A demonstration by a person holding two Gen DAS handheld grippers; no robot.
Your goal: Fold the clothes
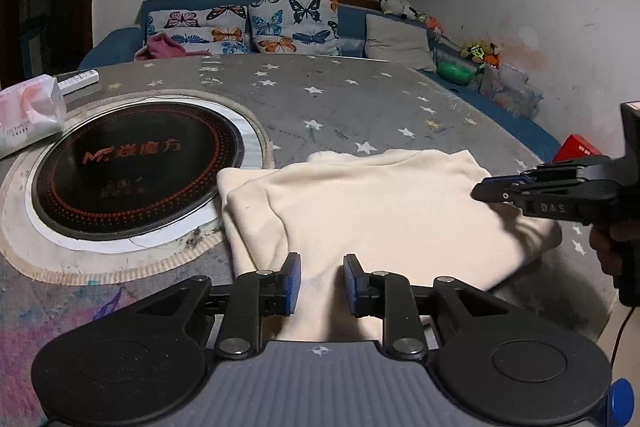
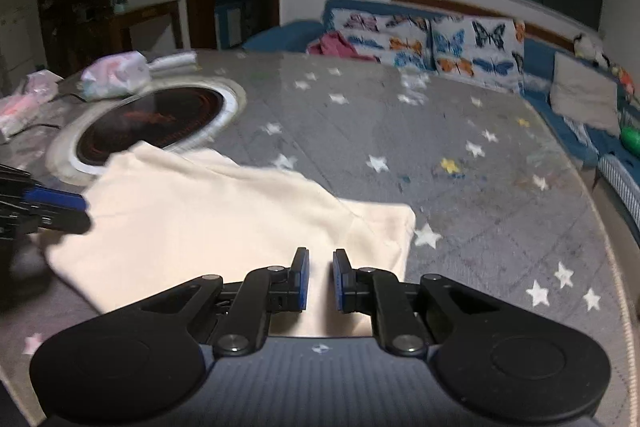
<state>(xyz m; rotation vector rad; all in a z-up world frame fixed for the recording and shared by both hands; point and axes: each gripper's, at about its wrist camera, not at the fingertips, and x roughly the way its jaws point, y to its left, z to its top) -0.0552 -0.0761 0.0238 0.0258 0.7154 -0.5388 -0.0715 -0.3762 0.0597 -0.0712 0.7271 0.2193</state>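
Observation:
A cream garment [image 1: 372, 211] lies folded on the grey star-patterned table [image 1: 340, 95]; it also shows in the right wrist view [image 2: 208, 211]. My left gripper [image 1: 321, 283] is open, jaws apart, just above the garment's near edge, holding nothing. My right gripper [image 2: 321, 277] is open over the garment's near right corner, holding nothing. It also shows in the left wrist view [image 1: 486, 191] at the garment's right side. The left gripper appears in the right wrist view [image 2: 68, 213] at the garment's left edge.
A round black induction plate [image 1: 136, 167] is set in the table left of the garment. A tissue pack [image 1: 28, 115] and a white remote [image 1: 78, 81] lie at the far left. A blue sofa with butterfly cushions [image 1: 280, 23] stands behind the table.

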